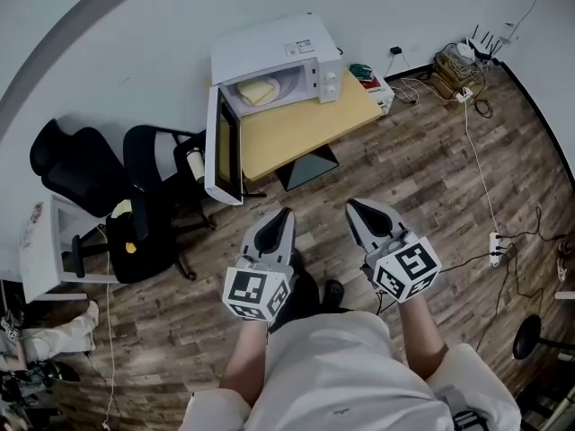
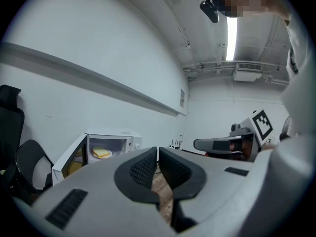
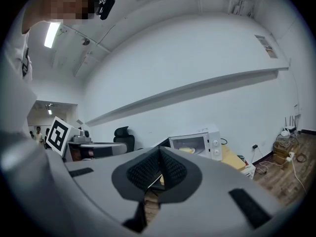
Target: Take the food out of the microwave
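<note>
A white microwave (image 1: 269, 61) stands on a low wooden table (image 1: 305, 128) against the wall, its door (image 1: 223, 146) swung wide open to the left. Inside it lies yellow food on a plate (image 1: 259, 91), also visible as the food (image 2: 101, 153) in the left gripper view and the food (image 3: 188, 150) in the right gripper view. My left gripper (image 1: 286, 212) and right gripper (image 1: 352, 205) hover side by side over the floor, well short of the table and pointing toward it. Both are shut, with nothing between their jaws: left gripper (image 2: 157, 154), right gripper (image 3: 160, 154).
Two black office chairs (image 1: 99, 178) stand left of the open door. A white cabinet (image 1: 40, 250) sits further left. Cables and a power strip (image 1: 494, 241) run over the wood floor at the right, and boxes with wiring (image 1: 454, 65) lie by the far wall.
</note>
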A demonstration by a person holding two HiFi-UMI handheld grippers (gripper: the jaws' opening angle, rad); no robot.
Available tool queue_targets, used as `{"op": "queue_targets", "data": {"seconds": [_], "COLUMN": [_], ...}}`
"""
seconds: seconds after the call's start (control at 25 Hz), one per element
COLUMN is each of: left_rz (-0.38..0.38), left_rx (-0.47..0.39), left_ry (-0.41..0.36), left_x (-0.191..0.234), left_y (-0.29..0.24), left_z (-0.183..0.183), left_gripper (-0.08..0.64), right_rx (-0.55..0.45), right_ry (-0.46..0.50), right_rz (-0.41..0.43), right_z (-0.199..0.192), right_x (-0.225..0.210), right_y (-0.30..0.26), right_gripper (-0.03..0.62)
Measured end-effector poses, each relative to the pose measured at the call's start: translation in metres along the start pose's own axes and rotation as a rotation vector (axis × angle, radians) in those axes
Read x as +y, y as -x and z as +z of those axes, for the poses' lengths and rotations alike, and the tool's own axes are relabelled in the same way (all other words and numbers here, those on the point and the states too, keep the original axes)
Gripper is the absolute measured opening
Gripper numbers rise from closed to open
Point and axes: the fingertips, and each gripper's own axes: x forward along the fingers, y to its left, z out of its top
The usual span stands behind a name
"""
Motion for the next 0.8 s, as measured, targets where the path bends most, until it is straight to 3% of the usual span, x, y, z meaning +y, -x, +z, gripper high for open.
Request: {"op": "queue_targets", "data": {"seconds": [0.32,0.48,0.6,0.8], "left_rz": [-0.027,-0.039,-0.051,-0.067], "left_rx": [0.007,0.013,0.023,0.021], "left_ry": [-0.002,-0.011,-0.016,-0.010], "left_x": [0.034,0.054,0.070,0.097], "left_y": [-0.031,-0.050,-0.065,-0.082], "left_z": [0.010,0.016,0.020,0.027], "left_gripper": [0.014,0.017,0.074,0.081], "right_rx": [0.000,0.003,0.002,0.006], "right_ry": [0.013,0.018,0.010,0.002], "right_rz": [0.009,0.007,-0.007,-0.022], "right_z": [0.015,0.024,0.029,0.037], "right_x": [-0.011,-0.020,-0.029,-0.038], "right_y": [-0.046,-0.072,-0.091,-0.120], "right_gripper": [0.012,0.067,0.087,0.109]}}
